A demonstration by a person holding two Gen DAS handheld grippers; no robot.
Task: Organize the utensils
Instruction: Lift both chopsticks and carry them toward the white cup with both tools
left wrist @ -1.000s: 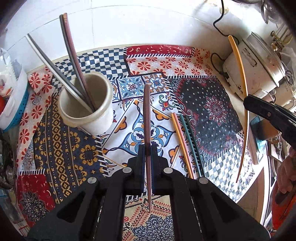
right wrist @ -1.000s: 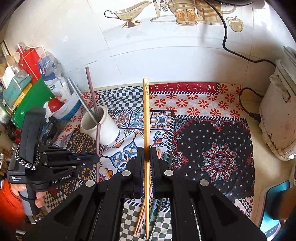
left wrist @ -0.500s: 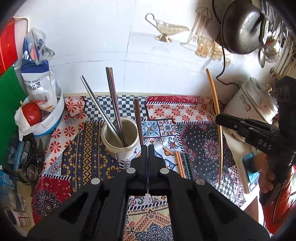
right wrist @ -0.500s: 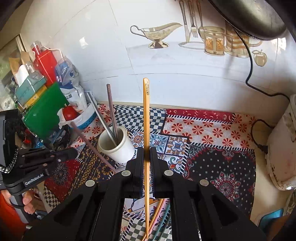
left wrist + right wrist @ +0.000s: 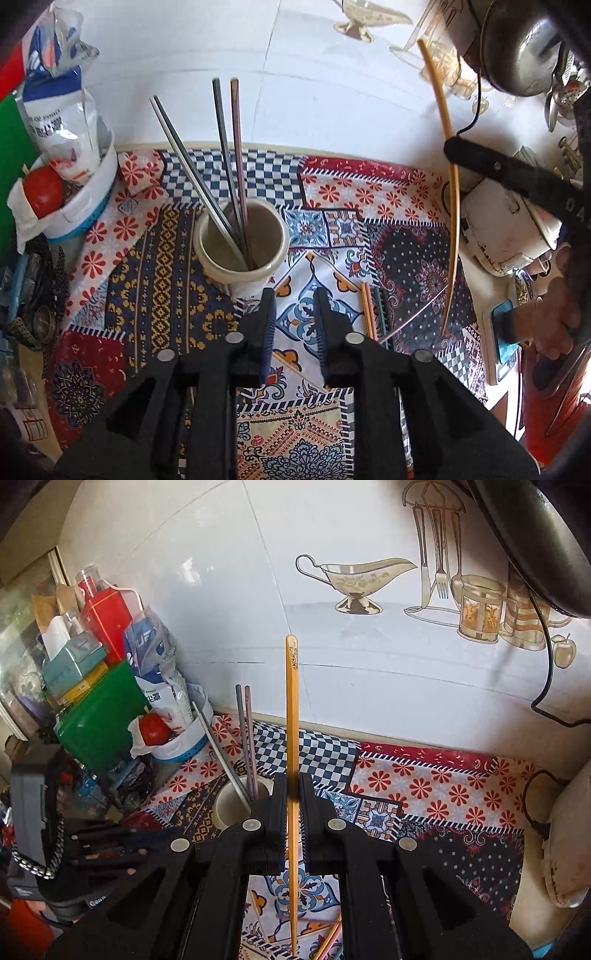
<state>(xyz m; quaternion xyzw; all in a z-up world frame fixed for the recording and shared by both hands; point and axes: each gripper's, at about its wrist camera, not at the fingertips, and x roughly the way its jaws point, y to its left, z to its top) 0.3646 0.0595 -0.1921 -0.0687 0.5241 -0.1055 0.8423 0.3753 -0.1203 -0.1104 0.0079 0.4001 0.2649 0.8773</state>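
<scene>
Covering most of the desk, a patchwork cloth [image 5: 177, 280] runs back to the white tiled wall [image 5: 295, 92]; its bare middle patch, just in front of the left tongs [image 5: 294, 299], has free room.

The left tongs stand spread apart with nothing between them, their tips just before the cream cup [image 5: 242, 245]. This cup stands upright on the cloth. Four chopsticks lean in it: a silver pair [image 5: 184, 155] tilted to the left, and one dark grey [image 5: 223, 147] and one brownish pink chopstick [image 5: 238, 147] nearly upright.

The right tongs [image 5: 291, 801] pinch a yellow chopstick [image 5: 291, 738] about at its middle, upright, its printed end up; in the right wrist view the cup [image 5: 229, 806] is low and to the left of it. In the left wrist view the same chopstick [image 5: 452, 192] hangs above the right side of the cloth.

On the cloth right of the left tongs lie an orange chopstick [image 5: 367, 310] and a green one [image 5: 380, 314] side by side, and a thin pink one [image 5: 413, 321] crosses near them.

At the left edge, a white tub [image 5: 77, 206] with a bag and something red stands near the cup, with a green box [image 5: 99, 716] behind it. At the right edge a white rice cooker [image 5: 506, 225] closes the room, its black cable [image 5: 546, 686] on the wall.
</scene>
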